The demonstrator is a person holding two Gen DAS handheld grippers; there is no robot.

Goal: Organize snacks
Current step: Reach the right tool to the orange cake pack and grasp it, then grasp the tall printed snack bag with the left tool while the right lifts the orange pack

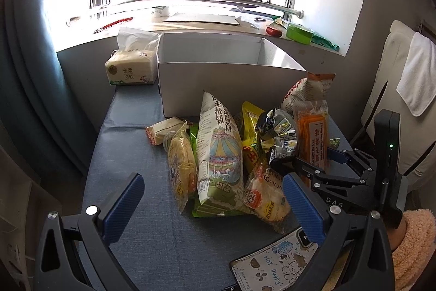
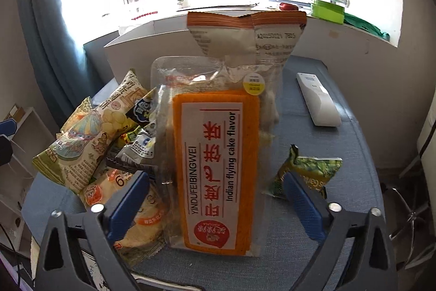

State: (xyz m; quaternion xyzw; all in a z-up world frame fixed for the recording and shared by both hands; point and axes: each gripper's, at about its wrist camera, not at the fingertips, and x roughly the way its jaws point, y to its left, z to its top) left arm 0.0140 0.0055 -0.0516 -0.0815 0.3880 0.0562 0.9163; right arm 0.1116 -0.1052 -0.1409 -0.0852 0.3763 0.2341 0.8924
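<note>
Snacks point(image 1: 218, 149) still heaped on blue surface point(image 1: 141, 209), centre of frame, just in front of white box point(image 1: 229, 78). Box interior, as far as visible, looks empty; no snack seen inside, so sorting barely begun by my read. Right hand-held gripper point(image 2: 216, 198) straddles orange flying-cake pack point(image 2: 215, 168), blue pads apart, gaps both sides, not clamped. Left hand-held gripper point(image 1: 212, 209) wide apart, nothing between, lower frame. Green pea packet point(image 2: 305, 173) lies apart at right. Whole pile left to move.
</note>
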